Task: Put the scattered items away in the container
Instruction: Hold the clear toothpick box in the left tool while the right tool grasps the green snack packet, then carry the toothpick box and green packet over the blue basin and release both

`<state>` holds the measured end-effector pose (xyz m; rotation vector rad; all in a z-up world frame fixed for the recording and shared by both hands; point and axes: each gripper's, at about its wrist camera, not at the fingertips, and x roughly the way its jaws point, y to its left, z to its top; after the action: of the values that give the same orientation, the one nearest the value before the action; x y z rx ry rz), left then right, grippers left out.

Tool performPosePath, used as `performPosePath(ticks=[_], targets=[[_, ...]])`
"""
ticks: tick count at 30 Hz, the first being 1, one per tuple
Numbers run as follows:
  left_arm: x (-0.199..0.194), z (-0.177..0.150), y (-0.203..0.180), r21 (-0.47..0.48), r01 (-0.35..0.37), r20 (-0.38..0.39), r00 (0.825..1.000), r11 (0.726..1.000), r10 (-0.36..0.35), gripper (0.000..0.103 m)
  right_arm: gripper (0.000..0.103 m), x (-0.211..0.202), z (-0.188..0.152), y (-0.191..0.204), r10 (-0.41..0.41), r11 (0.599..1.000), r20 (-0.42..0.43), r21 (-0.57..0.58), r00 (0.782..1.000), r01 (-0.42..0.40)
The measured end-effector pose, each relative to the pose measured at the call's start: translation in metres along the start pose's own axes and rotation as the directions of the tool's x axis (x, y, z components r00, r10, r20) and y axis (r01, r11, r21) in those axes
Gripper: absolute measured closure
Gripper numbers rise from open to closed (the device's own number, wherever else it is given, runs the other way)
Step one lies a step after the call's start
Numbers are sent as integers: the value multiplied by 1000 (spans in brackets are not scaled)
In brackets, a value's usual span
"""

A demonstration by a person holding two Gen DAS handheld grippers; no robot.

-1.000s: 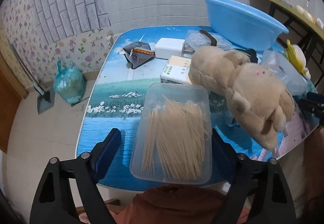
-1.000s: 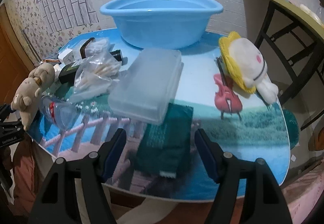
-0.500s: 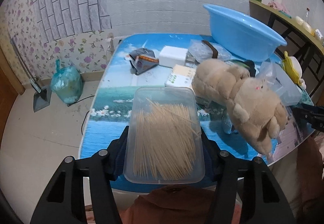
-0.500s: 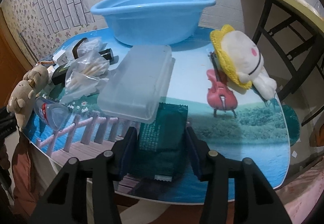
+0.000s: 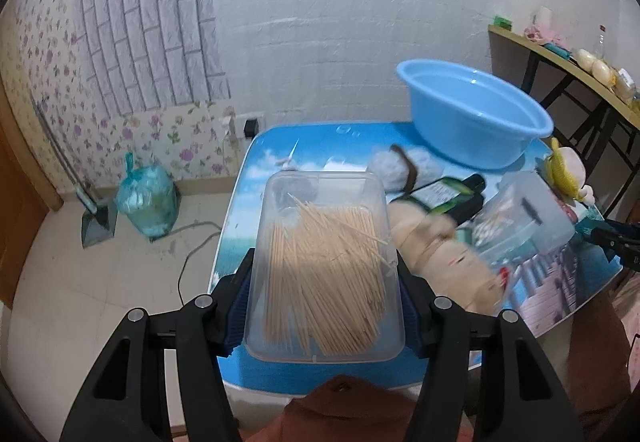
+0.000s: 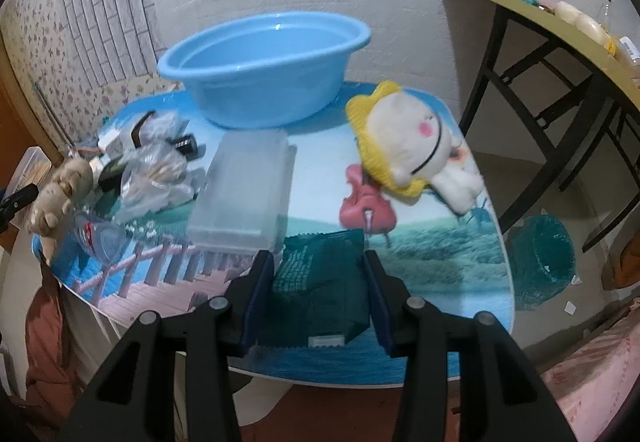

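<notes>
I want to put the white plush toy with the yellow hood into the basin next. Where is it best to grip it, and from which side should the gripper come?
Probably grip the white plush toy across its head, pads on the yellow hood, coming from above. It lies flat on the table with free space around it, and the head is its bulkiest, softest part. The small legs toward the table edge offer less hold.

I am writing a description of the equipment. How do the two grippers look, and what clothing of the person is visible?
Both the left gripper and the right gripper have glossy black plastic arms with triangular cut-outs and round silver screws. Their fingers carry dark blue ribbed pads. No cables show. The person wears a rust-brown garment.
</notes>
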<state>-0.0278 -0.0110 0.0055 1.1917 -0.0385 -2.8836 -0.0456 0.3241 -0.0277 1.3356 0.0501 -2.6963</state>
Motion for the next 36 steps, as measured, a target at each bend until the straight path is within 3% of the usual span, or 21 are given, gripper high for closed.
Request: performPosePath(ticks=[9, 18, 29, 36], targets=[[-12, 31, -39, 78, 64, 28, 997, 995, -67, 43, 59, -28, 24, -9, 68, 998, 108, 7, 992, -69], [-2, 70, -87, 130, 135, 34, 989, 982, -141, 43, 59, -33, 54, 4, 167, 986, 183, -38, 969, -162], [33, 117, -129, 201, 155, 25, 986, 967, -163, 43, 59, -10, 93, 13, 248, 968, 224, -84, 942, -235], [65, 143, -155, 234, 179, 5, 983, 956, -185, 43, 59, 11, 112, 9, 259, 966, 222, -79, 940, -247]])
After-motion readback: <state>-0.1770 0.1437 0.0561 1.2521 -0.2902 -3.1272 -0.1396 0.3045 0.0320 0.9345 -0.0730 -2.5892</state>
